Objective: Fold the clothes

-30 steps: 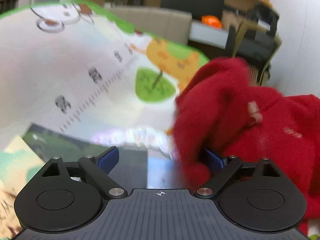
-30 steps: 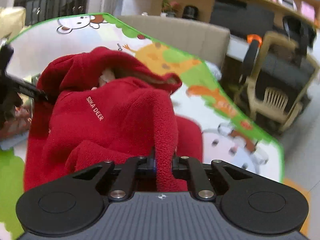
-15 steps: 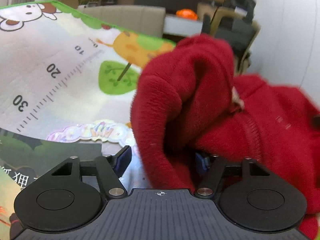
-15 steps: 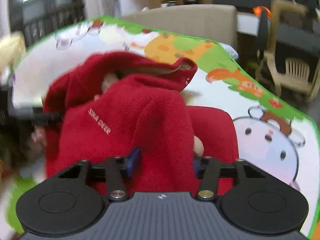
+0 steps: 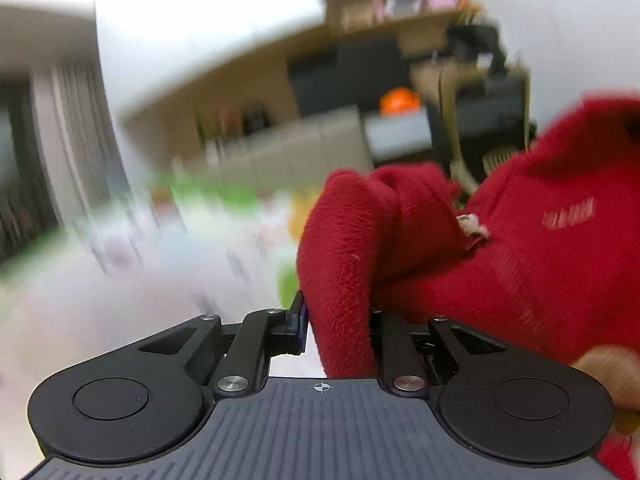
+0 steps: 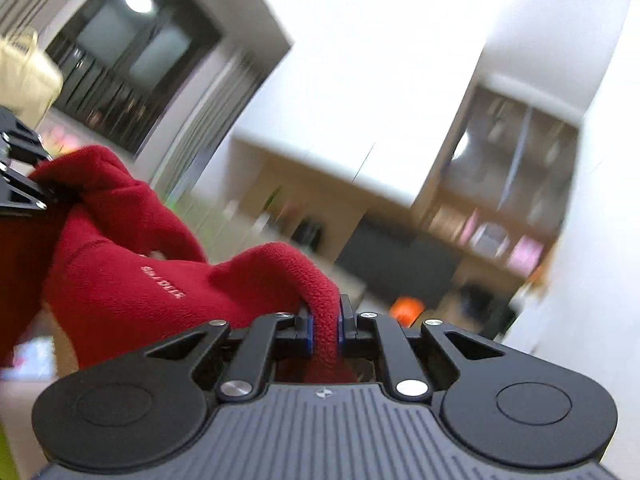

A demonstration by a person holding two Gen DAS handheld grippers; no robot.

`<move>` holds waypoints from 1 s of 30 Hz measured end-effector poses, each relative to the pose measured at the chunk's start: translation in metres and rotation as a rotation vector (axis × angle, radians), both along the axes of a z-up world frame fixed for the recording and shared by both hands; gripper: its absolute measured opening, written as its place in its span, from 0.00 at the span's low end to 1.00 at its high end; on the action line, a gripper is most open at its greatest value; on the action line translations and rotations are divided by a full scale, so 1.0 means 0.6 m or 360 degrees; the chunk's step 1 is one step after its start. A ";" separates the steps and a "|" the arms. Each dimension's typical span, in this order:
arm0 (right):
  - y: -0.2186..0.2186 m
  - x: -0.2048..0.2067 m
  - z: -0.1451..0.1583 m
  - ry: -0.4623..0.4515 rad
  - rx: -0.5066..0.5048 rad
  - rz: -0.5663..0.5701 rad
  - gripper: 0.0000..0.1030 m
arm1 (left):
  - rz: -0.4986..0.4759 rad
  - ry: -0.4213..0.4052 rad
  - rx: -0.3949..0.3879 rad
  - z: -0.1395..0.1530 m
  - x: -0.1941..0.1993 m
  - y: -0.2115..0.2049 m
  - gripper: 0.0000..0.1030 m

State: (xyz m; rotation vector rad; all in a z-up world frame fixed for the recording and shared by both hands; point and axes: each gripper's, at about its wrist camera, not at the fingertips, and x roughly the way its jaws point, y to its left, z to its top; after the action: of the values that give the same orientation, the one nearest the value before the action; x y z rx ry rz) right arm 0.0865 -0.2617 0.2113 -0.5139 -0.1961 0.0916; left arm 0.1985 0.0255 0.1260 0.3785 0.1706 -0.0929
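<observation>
Both claws lifted off mat, L claw [image 5: 340, 320] & R claw [image 6: 325, 326] clamped on red fleece [image 6: 120, 272] betw pads

Left wrist view: we look forward along the gripper, close behind the red fleece garment [image 5: 500, 264], facing blurred wooden shelving beyond it. Right wrist view: we look slightly upward, equally close to the same garment [image 6: 132, 280]. Both views share the garment and the shelving behind it.
</observation>
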 end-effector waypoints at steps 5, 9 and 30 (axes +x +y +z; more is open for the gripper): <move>-0.030 -0.105 0.075 -0.0332 0.0036 -0.0020 0.09 | -0.0065 -0.0588 0.0257 0.128 -0.187 -0.006 0.19; -0.044 -0.107 0.098 -0.0384 0.0066 -0.0029 0.09 | 0.0031 -0.0977 0.0394 0.182 -0.298 0.001 0.19; -0.087 0.038 -0.197 0.1012 0.0198 -0.0002 1.00 | -0.0220 0.0698 -0.0341 -0.110 -0.056 0.135 0.92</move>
State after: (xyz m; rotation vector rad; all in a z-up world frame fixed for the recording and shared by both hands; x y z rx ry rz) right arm 0.1092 -0.3138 0.0928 -0.3397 0.4181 0.2344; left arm 0.1649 0.1063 0.0600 0.1511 0.5632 -0.3284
